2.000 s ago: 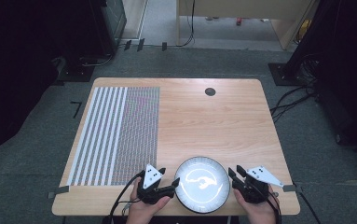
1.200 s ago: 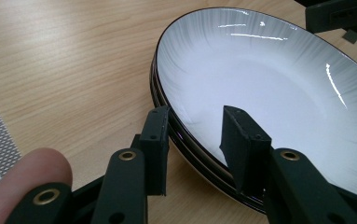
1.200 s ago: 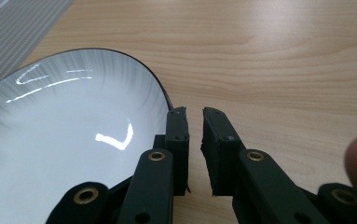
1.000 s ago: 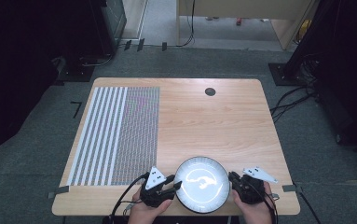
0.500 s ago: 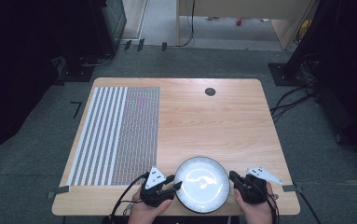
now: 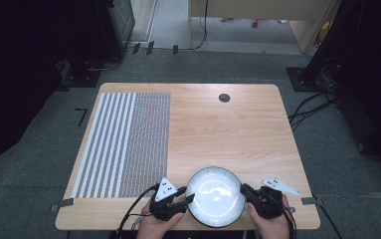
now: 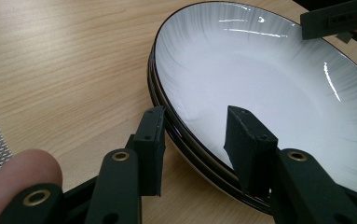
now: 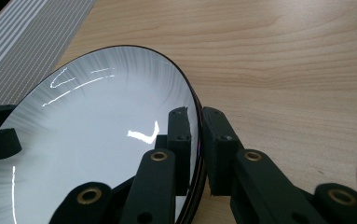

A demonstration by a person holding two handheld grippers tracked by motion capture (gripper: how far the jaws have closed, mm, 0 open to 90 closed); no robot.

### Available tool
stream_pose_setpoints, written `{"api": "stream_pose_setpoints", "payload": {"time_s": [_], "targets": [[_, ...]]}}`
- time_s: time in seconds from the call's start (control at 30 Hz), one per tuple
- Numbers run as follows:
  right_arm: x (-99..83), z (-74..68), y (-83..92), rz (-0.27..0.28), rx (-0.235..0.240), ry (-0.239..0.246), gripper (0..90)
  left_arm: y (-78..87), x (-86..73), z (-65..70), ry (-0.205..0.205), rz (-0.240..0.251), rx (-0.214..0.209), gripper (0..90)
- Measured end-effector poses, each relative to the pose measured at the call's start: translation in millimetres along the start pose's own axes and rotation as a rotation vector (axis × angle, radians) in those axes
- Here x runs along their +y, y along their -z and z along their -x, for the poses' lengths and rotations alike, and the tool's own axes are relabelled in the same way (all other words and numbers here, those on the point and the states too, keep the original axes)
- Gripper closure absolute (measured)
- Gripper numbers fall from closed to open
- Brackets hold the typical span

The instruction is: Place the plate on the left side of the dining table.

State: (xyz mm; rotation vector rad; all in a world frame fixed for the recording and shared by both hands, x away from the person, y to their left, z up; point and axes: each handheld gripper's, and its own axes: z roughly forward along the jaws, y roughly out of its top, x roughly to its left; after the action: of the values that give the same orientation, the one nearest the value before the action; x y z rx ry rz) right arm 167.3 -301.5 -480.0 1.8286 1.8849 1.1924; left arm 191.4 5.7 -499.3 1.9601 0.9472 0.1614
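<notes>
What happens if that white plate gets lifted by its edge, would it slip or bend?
The plate looks glazed and shiny, so probably slippery against the right gripper pinching its rim. It seems rigid ceramic: unlikely to bend, likely to chip if dropped. More rims seem stacked beneath, so it may slide.

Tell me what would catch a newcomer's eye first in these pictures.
The glossy white plate at the table's near edge stands out, seemingly the top of a stack of plates. The right gripper pinches its rim; the left gripper straddles the opposite rim with jaws apart. A striped mat covers the table's left side.
</notes>
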Motion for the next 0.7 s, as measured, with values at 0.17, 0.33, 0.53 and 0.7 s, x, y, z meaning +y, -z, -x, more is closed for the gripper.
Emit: {"api": "stream_pose_setpoints", "payload": {"time_s": [0.17,0.33,0.53,0.7], "targets": [[-1.0,-3.9,-0.1,0.004,-0.04,0.024,87.1,-0.4,-0.1,0.1,0.0,-0.004,0.0,57.6],[-2.5,-6.8,-1.2,0.017,-0.057,0.028,86.6,-1.1,-0.1,0.0,0.004,-0.006,0.0,56.4],[-4.6,-14.1,-2.6,0.033,-0.102,0.057,84.2,-1.8,-0.2,0.6,0.007,-0.008,0.005,56.0],[-4.9,-15.7,-3.4,0.041,-0.124,0.052,87.1,-2.4,-0.2,0.9,0.006,-0.012,0.008,55.5]]}}
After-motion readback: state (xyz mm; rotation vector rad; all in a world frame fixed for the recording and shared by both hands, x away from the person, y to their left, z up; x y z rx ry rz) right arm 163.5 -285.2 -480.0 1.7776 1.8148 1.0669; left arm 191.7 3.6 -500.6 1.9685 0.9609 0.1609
